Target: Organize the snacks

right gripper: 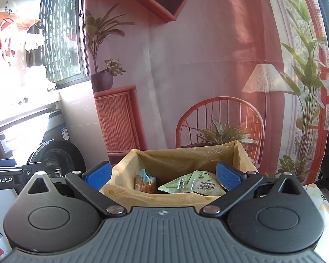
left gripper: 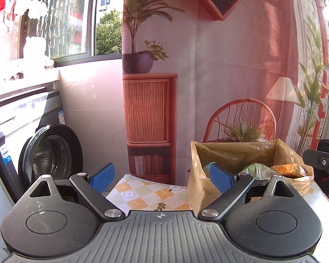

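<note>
Crinkly yellow-brown plastic lines the open-topped box point(right gripper: 182, 157), and the snacks are sitting inside it!

Both claws are wide apart and carrying nothing: the left gripper point(left gripper: 162, 176) hangs over the checked, flower-print tablecloth point(left gripper: 147, 194) just left of the box, blue pads spread around bare air, and the right gripper point(right gripper: 163, 175) looks straight down into the box, jaws gaping either side of its mouth. My read is that the hands are free because the packets visible here are already stowed. Inside: a pale green foil packet with a white barcode label point(right gripper: 190, 184) lying flat at the front, a small tan biscuit pack with a blue-white wrapper end point(right gripper: 143, 183) propped upright to its left, and, from the left camera, an orange packet point(left gripper: 288, 169) at the far right. The liner is draped over the rim, likely to keep the box clean.
</note>
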### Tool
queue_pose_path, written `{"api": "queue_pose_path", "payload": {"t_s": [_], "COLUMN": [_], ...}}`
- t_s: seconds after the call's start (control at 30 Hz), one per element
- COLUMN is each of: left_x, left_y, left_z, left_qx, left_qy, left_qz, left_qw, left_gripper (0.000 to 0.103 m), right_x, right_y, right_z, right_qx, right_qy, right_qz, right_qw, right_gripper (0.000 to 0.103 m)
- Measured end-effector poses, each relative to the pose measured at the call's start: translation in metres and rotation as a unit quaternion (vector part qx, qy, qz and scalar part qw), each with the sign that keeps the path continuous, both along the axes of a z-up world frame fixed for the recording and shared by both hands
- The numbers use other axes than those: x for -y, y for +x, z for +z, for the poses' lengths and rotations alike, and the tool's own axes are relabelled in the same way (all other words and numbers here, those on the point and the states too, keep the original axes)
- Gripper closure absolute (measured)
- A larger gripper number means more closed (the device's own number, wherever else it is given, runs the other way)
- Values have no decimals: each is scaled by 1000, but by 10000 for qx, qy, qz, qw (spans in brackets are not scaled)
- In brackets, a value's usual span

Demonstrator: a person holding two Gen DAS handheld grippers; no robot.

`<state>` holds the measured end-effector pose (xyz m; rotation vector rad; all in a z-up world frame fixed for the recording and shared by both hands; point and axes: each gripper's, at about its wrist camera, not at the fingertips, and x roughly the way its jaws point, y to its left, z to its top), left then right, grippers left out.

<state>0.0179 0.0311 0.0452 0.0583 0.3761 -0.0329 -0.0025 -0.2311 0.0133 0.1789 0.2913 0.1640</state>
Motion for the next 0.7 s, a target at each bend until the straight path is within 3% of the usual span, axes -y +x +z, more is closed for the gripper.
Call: {"api": "queue_pose_path", "payload": {"t_s": [0.7], "left_x": [0], "left_y": [-3], "left_z": [3], "left_qx": [52], "left_qy": [-4], "left_qz": [258], "left_qw": [9997], "left_gripper": [8], "right_x": [-5], "right_y": [0], "right_z": [-3], "right_qx": [-79], "right_qy": [-98], "right_qz": [31], "right_qw": [9999], "right_gripper": [0]}}
